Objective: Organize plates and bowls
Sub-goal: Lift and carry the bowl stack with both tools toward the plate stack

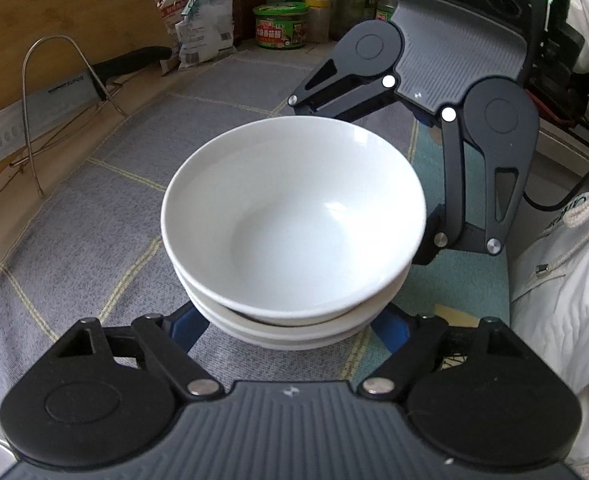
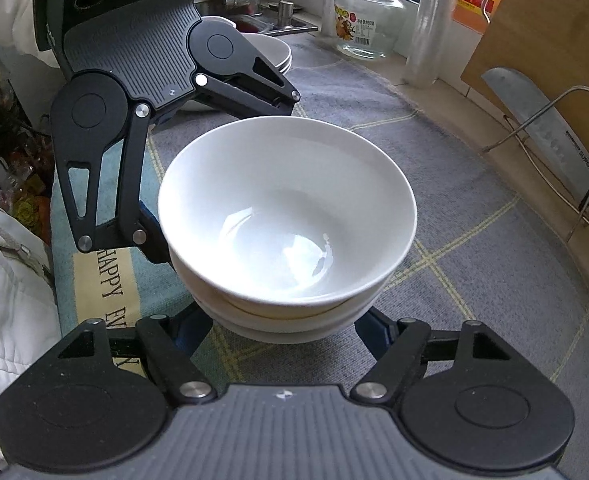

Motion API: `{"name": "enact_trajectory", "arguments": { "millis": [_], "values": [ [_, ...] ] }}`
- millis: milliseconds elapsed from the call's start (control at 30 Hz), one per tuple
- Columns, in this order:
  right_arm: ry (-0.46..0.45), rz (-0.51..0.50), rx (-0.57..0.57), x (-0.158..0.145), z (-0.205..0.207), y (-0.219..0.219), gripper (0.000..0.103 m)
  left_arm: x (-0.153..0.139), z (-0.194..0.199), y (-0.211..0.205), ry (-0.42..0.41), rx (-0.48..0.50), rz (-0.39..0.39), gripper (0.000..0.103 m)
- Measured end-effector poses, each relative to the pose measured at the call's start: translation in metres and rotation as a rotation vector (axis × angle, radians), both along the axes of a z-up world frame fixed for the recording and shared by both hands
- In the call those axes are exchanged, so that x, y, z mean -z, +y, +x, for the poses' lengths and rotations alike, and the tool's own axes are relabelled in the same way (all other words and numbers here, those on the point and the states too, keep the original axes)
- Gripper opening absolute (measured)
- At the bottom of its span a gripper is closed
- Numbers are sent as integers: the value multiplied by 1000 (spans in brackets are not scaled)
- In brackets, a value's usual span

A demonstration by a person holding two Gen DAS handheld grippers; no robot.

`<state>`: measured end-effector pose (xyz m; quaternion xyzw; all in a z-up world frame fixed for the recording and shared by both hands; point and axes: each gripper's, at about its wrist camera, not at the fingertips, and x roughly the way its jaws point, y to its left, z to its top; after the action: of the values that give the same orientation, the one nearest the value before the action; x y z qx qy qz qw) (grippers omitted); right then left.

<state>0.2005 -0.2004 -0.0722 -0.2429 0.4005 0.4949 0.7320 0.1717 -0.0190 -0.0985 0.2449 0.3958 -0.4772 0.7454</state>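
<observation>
A stack of three white bowls (image 1: 294, 208) (image 2: 286, 208) sits on a grey checked cloth (image 1: 94, 220), gripped from two opposite sides. My left gripper (image 1: 290, 332) is shut on the lower bowls, and its blue fingertips (image 1: 188, 330) disappear under the stack's rim. My right gripper (image 2: 282, 334) holds the same stack from the other side, its blue fingertips (image 2: 374, 338) tucked beneath the bowls. Each gripper also shows in the other's view, across the stack: the right gripper (image 1: 362, 178) and the left gripper (image 2: 224, 178).
A cleaver (image 1: 34, 100) (image 2: 554, 140) leans in a wire rack against a wooden board (image 2: 542, 32). More white dishes (image 2: 272, 52) sit behind the left gripper. A glass jar (image 2: 368, 20), a bag (image 1: 202, 20) and a green-lidded tub (image 1: 280, 26) stand nearby. A white jacket (image 1: 566, 280) is close.
</observation>
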Motion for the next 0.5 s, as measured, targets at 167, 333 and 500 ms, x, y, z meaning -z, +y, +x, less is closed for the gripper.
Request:
{"name": "enact_trajectory", "arguments": {
  "millis": [167,333,500],
  "values": [
    [0,-1,-5,1,1,0,82,1,1,0,2,2,-4,86],
    [11,1,2,2,2,2,83,1,2,0,8,6,-4,87],
    [9,-7,0,1,1,4,82,1,1,0,5,7,-4,87]
  ]
}}
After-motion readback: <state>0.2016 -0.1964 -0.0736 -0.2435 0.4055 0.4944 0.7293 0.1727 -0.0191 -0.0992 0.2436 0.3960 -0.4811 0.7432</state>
